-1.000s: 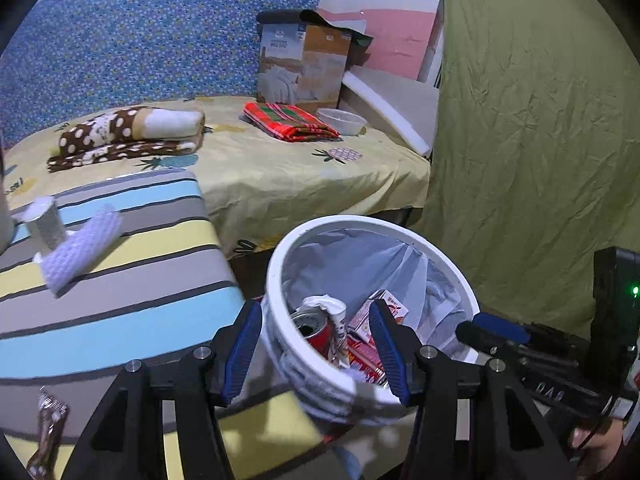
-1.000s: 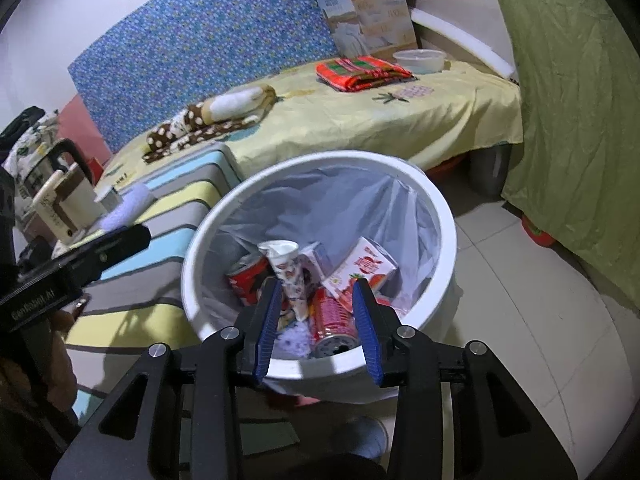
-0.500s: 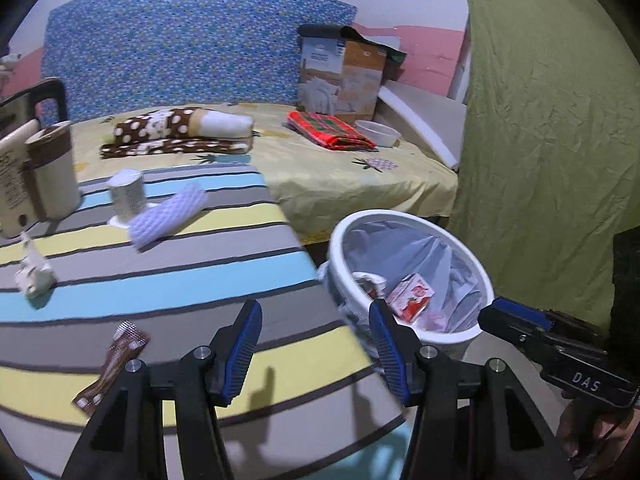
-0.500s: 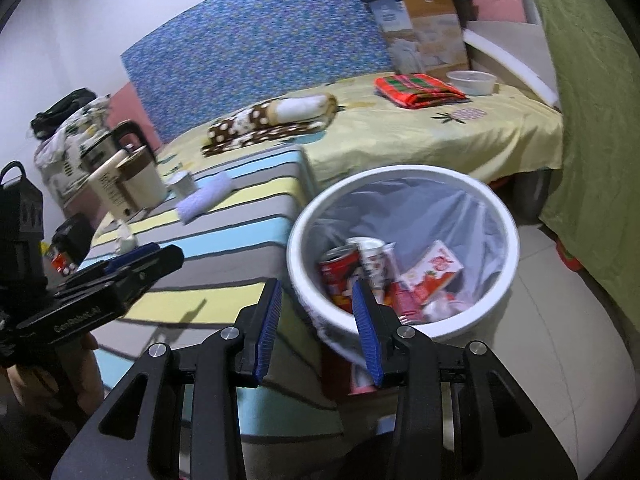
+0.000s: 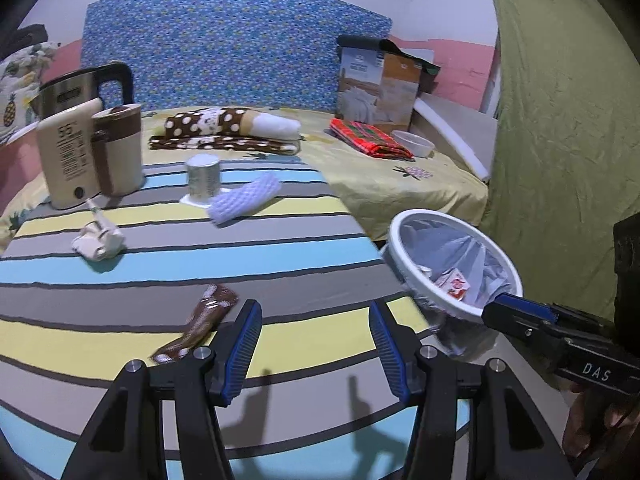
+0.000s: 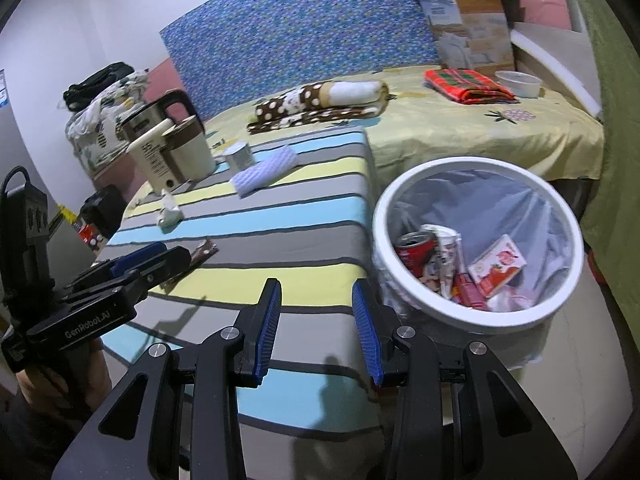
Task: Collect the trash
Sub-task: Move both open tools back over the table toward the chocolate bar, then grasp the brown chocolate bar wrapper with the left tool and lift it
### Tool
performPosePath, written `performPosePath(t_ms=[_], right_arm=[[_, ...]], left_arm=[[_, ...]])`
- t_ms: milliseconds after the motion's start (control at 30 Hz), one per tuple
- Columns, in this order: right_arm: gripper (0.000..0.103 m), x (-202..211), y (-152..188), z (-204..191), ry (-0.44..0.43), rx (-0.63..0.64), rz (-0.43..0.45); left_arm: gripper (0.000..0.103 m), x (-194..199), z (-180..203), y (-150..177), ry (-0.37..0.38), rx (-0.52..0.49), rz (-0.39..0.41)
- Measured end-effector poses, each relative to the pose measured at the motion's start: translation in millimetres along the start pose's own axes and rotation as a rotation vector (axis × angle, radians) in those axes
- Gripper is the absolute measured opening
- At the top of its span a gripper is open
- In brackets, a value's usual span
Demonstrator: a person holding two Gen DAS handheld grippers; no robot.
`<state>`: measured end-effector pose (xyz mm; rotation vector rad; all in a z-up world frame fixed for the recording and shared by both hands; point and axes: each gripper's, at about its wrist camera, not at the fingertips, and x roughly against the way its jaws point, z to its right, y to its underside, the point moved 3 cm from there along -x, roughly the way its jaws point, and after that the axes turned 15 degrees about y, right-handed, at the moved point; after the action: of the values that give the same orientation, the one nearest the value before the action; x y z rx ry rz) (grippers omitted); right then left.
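While the left gripper (image 5: 316,344) hangs over the striped table (image 5: 280,248) with its jaws well apart and nothing between them, the right gripper (image 6: 316,324) hangs over the table's near edge, jaws parted more narrowly and likewise empty. A brown wrapper (image 5: 200,324) lies flat on the cloth just beside the left gripper's left finger. Farther back sit a crumpled bit of paper (image 5: 98,238), a white foam sleeve (image 5: 244,198) and what looks like a small tin (image 5: 203,176), near a cream jug (image 5: 90,156). The white bin (image 6: 476,248) stands on the floor beside the table, holding a red can (image 6: 416,250), a carton (image 6: 496,266) and other scraps.
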<state>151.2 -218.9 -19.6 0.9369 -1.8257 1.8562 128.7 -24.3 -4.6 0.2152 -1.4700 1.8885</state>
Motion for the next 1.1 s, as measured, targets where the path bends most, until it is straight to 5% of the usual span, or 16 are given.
performPosePath(t_ms=[467, 933, 1100], right_arm=[[0.039, -11.0, 1.6, -39.4, -0.077, 0.055, -0.022], [0.039, -23.3, -1.6, -41.0, -0.081, 0.050, -0.042], [0.039, -25.6, -3.4, -44.5, -0.089, 0.053, -0.042]], left_arm=[[0.055, 11.5, -54.2, 5.2, -0.107, 0.018, -0.008], [0.056, -31.2, -87.7, 18.3, -0.159, 0.063, -0.179], [0.042, -33.0, -87.0, 20.8, -0.196, 0.045, -0.191]])
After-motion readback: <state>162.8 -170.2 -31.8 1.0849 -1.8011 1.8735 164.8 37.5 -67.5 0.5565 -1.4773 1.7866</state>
